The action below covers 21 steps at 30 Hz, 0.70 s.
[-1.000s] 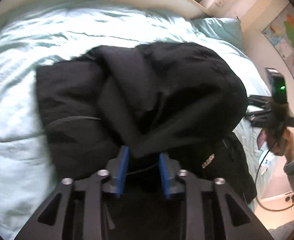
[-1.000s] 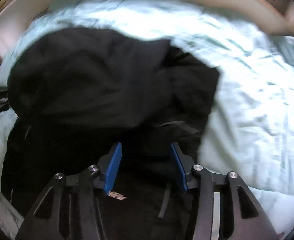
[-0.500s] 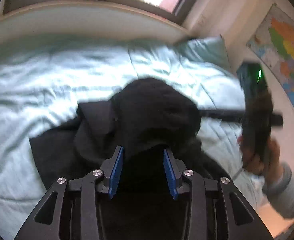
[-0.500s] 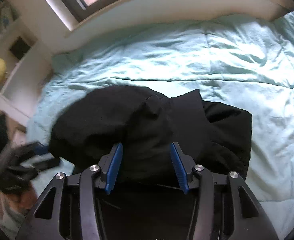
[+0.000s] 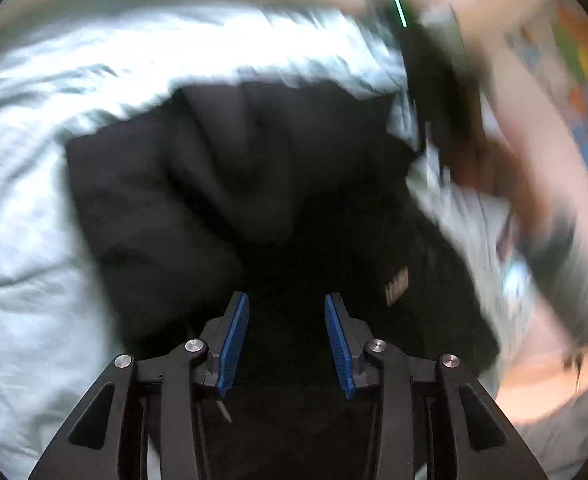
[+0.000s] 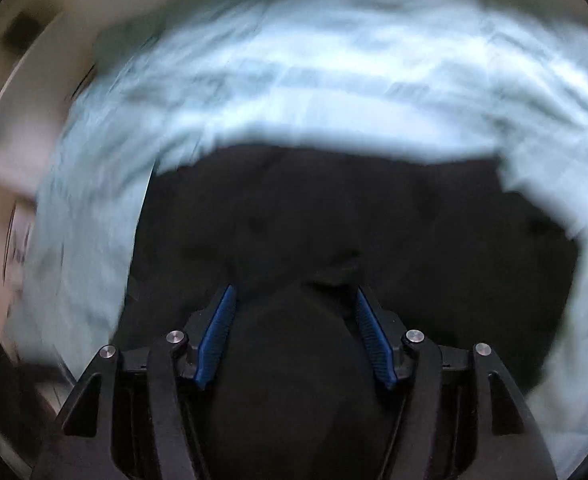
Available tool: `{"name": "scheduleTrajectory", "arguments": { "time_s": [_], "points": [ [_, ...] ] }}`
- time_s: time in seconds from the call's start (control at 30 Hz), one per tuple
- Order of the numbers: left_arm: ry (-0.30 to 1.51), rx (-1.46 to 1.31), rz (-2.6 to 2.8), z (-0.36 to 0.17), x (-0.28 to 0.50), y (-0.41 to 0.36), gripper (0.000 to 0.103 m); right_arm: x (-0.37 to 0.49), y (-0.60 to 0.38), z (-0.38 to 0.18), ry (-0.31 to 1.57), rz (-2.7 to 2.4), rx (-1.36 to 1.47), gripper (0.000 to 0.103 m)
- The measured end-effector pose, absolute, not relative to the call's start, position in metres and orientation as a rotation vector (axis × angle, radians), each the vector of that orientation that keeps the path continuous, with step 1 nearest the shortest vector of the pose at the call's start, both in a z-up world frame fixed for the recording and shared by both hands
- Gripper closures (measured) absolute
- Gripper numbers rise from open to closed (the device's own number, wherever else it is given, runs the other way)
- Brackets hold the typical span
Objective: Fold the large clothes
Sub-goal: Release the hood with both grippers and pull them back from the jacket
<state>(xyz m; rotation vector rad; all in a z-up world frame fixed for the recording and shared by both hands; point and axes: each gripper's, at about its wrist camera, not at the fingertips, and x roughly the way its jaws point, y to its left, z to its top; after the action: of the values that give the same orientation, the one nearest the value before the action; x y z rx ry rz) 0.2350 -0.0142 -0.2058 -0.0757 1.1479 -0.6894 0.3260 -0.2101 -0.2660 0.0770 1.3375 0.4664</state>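
Note:
A large black garment (image 5: pixel 230 184) lies bunched on a pale blue bed cover (image 5: pixel 34 184). It also fills the lower middle of the right wrist view (image 6: pixel 334 216). My left gripper (image 5: pixel 287 336) hangs over the garment's near part with its blue pads wide apart and nothing pinched between them. My right gripper (image 6: pixel 294 336) has its jaws wide apart with a hump of black cloth (image 6: pixel 286 360) bulging between them; the pads do not clamp it. Both views are blurred by motion.
The other hand-held gripper with a green light (image 5: pixel 426 80) and the person's hand (image 5: pixel 494 168) show at the right of the left wrist view. A coloured wall map (image 5: pixel 586 92) is at far right. A headboard (image 6: pixel 254 4) curves behind the bed.
Both grippers dropped back down close over the garment after a lift. The left jaws, earlier holding cloth, now stand apart and empty. The views turned blurry.

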Motion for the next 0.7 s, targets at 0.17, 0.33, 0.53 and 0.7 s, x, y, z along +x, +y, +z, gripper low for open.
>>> {"name": "scheduleTrajectory", "arguments": {
  "time_s": [0.17, 0.33, 0.53, 0.7],
  "points": [
    [1.012, -0.210, -0.639, -0.191, 0.287, -0.022, 0.053, 0.254, -0.207, -0.305, 1.246, 0.339, -0.019, 0.036],
    [1.164, -0.434, -0.760, -0.242, 0.310, -0.061, 0.053, 0.244, -0.258, -0.258, 1.185, 0.331, 0.170, 0.036],
    [1.248, -0.211, -0.590, -0.278, 0.270, -0.062, 0.054, 0.253, -0.259, -0.270, 1.263, 0.328, 0.038, 0.037],
    [1.266, -0.302, -0.568, -0.308, 0.256, -0.053, 0.054, 0.246, -0.267, -0.319, 1.343, 0.291, 0.068, 0.040]
  ]
}}
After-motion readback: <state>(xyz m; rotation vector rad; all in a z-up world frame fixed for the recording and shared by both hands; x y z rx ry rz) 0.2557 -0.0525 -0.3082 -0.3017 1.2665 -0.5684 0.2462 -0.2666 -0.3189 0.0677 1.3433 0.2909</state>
